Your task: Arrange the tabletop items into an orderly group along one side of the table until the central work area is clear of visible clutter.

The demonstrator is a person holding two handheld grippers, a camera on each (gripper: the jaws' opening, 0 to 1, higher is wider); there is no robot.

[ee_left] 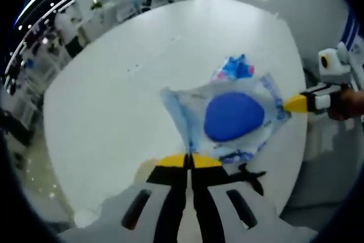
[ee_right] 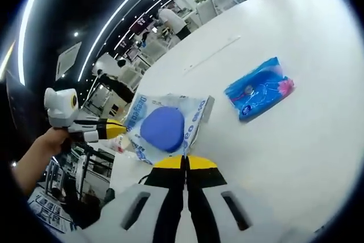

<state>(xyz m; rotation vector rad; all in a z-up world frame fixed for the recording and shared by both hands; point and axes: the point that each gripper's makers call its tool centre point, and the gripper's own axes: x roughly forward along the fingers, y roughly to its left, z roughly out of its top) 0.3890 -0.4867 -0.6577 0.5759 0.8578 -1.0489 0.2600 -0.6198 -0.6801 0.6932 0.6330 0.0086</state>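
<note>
A clear plastic bag [ee_left: 187, 109] printed in blue holds a round blue pad [ee_left: 233, 116]. Both grippers pinch it over the white table [ee_left: 114, 95]. My left gripper [ee_left: 189, 160] is shut on the bag's near edge. My right gripper [ee_left: 293, 104] comes in from the right, its yellow tips shut on the opposite edge. In the right gripper view the bag [ee_right: 196, 115] with the pad [ee_right: 163, 128] stretches between the right gripper [ee_right: 185, 162] and the left gripper [ee_right: 116, 129]. A small blue packet [ee_right: 259, 89] with pink marks lies flat on the table [ee_right: 296, 157], beyond the bag [ee_left: 233, 68].
A hand [ee_right: 40, 146] holds the left gripper off the table's edge. Office desks and chairs [ee_right: 170, 15] stand beyond the far rim. The table edge [ee_left: 296, 157] runs close under the bag on the right side.
</note>
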